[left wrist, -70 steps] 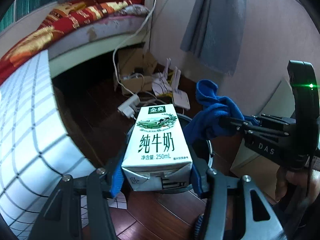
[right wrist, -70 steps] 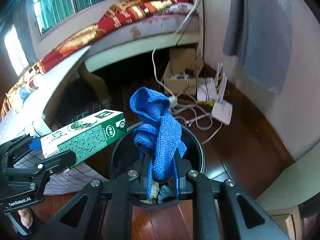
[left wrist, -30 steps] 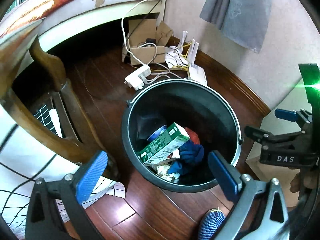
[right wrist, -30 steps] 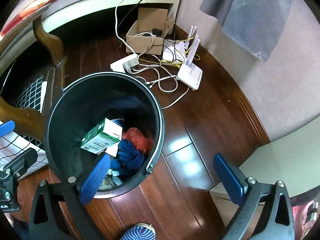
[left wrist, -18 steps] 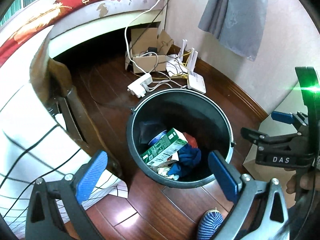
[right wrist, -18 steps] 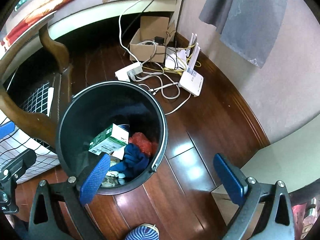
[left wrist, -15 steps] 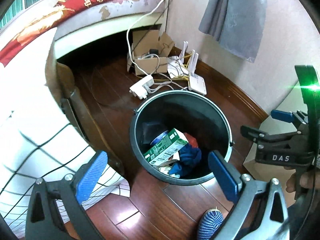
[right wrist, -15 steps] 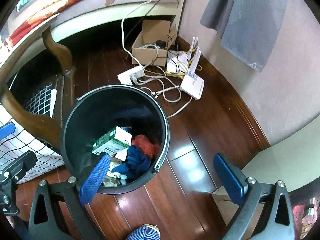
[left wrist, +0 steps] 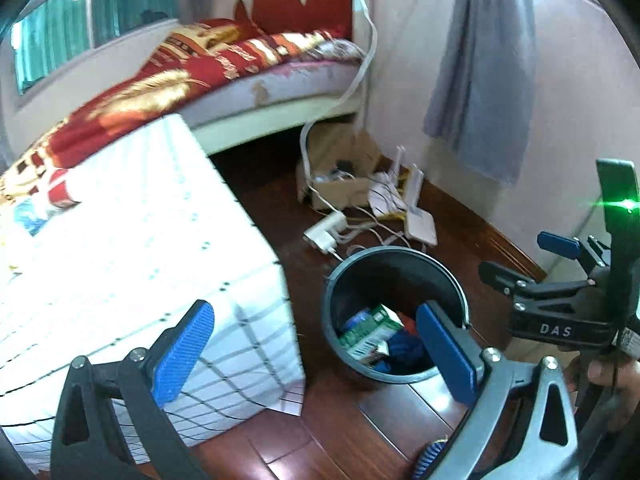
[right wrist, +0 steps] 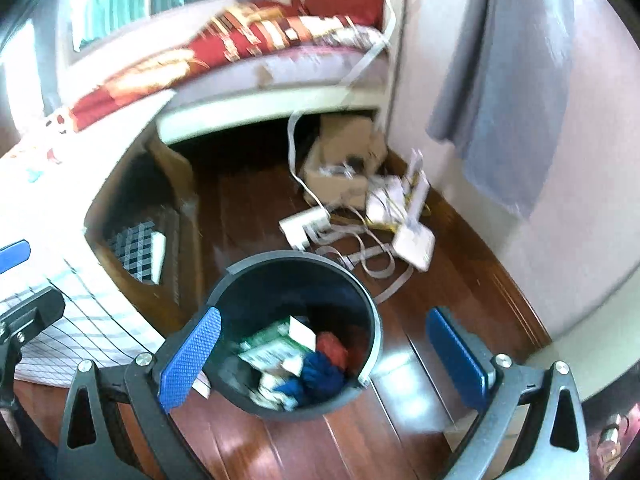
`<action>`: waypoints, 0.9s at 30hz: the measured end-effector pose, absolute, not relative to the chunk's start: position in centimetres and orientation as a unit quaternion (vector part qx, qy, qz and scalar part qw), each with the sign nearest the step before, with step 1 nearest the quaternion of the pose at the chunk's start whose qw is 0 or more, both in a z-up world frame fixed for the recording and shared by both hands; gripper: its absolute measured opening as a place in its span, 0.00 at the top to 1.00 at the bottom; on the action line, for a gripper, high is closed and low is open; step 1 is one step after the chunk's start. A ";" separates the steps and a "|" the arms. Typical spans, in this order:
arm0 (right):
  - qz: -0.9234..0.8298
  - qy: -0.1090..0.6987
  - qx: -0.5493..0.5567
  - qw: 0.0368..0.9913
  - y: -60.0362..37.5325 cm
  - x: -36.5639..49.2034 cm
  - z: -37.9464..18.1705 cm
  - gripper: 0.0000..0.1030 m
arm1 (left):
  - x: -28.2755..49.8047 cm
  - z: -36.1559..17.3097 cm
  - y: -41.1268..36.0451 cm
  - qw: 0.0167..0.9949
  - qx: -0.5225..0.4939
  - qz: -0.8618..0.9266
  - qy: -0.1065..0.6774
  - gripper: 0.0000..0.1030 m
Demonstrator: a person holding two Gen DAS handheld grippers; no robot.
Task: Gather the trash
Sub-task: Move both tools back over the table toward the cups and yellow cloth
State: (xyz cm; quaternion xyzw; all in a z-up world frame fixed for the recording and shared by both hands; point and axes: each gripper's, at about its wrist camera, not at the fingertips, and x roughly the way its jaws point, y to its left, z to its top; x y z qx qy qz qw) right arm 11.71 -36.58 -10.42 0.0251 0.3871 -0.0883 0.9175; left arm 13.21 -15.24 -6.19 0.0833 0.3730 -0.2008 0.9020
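A dark round trash bin (left wrist: pixel 400 268) stands on the wooden floor; it also shows in the right wrist view (right wrist: pixel 292 268). Inside lie a green and white milk carton (left wrist: pixel 370 334), a blue cloth (left wrist: pixel 402 352) and something red; the right wrist view shows the carton (right wrist: pixel 276 346), the cloth (right wrist: pixel 322 376) and the red item (right wrist: pixel 332 346). My left gripper (left wrist: pixel 316 354) is open and empty, up and to the left of the bin. My right gripper (right wrist: pixel 334 364) is open and empty above the bin's near rim; it shows from the side in the left wrist view (left wrist: pixel 556 264).
A table with a white checked cloth (left wrist: pixel 132 264) stands left of the bin. A bed (left wrist: pixel 224 68) with a red cover lies behind. A cardboard box (left wrist: pixel 344 176), a power strip (left wrist: pixel 324 232), cables and white routers (left wrist: pixel 418 216) lie by the wall. A grey curtain (left wrist: pixel 488 64) hangs at right.
Both grippers let go of the milk carton and blue cloth, which now lie in the bin. Both have since risen and tilted up, showing more of the bed and table.
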 end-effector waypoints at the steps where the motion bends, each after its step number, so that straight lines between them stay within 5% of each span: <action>1: -0.081 0.378 0.023 0.922 -35.9 11.8 -10.0 0.00 | 13.4 -5.8 -14.4 0.905 0.080 -0.194 0.369 0.01; 27: 0.126 0.342 -0.052 0.930 -12.6 21.4 -4.6 0.00 | 17.5 -4.2 14.4 0.938 -0.055 0.038 0.340 0.08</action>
